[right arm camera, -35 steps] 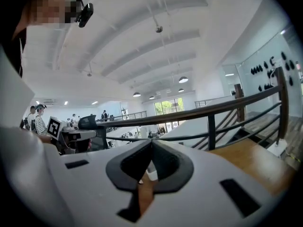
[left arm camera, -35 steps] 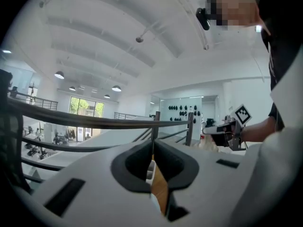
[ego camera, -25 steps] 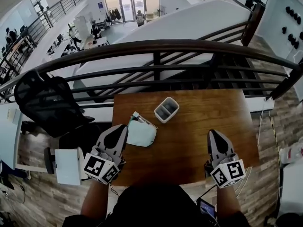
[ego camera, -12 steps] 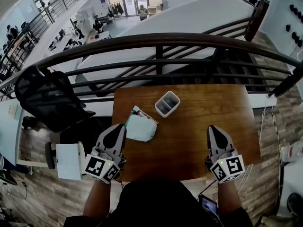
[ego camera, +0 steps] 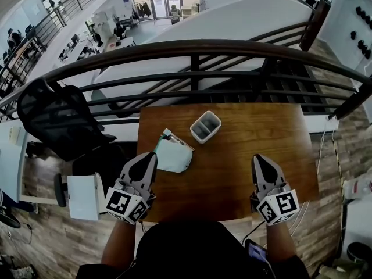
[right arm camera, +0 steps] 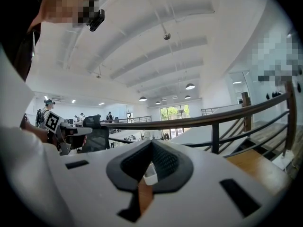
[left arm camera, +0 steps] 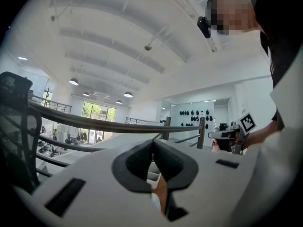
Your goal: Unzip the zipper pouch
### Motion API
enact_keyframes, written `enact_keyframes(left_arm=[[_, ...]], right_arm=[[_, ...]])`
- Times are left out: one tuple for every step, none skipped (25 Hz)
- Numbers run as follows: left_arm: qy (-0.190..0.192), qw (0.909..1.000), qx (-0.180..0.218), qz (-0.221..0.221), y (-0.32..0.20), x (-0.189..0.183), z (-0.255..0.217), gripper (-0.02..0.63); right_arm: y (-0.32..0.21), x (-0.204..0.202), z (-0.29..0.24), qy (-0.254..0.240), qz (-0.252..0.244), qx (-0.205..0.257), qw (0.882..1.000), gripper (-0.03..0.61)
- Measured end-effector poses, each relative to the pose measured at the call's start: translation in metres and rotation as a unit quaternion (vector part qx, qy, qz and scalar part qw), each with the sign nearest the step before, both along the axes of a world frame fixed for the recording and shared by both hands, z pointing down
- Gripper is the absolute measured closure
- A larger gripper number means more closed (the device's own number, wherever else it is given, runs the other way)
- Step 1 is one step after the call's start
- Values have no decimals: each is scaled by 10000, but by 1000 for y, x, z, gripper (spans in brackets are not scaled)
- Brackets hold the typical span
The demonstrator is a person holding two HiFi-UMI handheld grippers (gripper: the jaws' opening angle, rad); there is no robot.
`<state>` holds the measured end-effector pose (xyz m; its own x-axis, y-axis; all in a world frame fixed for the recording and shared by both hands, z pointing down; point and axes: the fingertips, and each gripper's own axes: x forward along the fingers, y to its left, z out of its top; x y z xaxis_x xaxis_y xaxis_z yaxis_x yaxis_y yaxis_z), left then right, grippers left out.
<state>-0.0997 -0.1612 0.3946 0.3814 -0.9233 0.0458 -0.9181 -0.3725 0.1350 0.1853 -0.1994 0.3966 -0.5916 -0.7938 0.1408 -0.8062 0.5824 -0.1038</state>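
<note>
Brown wood makes the counter (ego camera: 232,173), the biggest thing here. A dark railing (ego camera: 192,54) curves behind its far edge, and a black chair (ego camera: 55,124) stands off to the left. The left tongs (ego camera: 152,156) and the right tongs (ego camera: 257,157) sit low over the near edge, well apart. Both are pressed together with nothing in them. The pale green pouch (ego camera: 173,157) lies flat on the left part of the counter, just beside the tip of the left tongs. A small white box (ego camera: 205,127) stands just past the pouch.
</note>
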Motion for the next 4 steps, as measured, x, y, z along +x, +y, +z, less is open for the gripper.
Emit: enact_keyframes(left_arm=[[21, 10000, -6, 1, 0, -1, 1, 600], [37, 10000, -17, 4, 0, -1, 1, 600], [51, 10000, -31, 9, 0, -2, 1, 600], [64, 10000, -46, 16, -1, -2, 2, 600]], right_arm=[[0, -1, 0, 8, -10, -3, 10000, 586], [1, -3, 0, 16, -21, -5, 10000, 586], [1, -4, 0, 23, -33, -5, 10000, 586], [2, -5, -1, 30, -45, -5, 10000, 586]])
